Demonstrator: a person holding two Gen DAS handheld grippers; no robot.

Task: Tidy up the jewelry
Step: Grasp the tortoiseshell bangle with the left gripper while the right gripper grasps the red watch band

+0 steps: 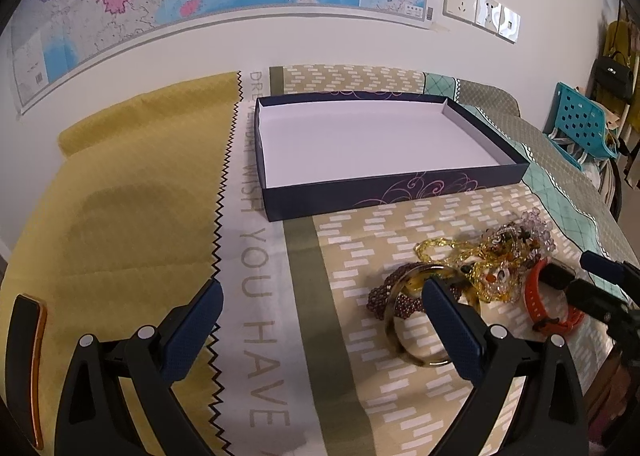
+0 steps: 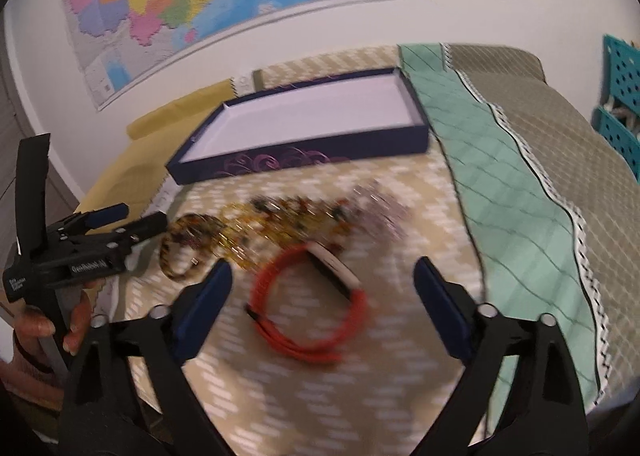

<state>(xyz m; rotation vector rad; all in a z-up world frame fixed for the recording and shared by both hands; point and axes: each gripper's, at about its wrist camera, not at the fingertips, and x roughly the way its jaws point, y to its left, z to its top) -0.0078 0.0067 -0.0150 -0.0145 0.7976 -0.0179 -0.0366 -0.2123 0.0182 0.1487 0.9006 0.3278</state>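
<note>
Picking the first piece: right tool (image 2: 322,284), jaws wide and empty, straddles the orange watch band (image 2: 308,308) on the table beside the jewelry pile (image 2: 280,224); next, close, then carry to the empty box (image 2: 304,116).

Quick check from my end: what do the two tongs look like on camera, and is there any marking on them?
Both tongs are the same build. The right tongs have black plastic arms with silver rivets and dark blue textured pads. The left tongs match; seen side-on from the right wrist camera, their black body carries white lettering, too blurred to read surely. No cables or sleeves show.
</note>
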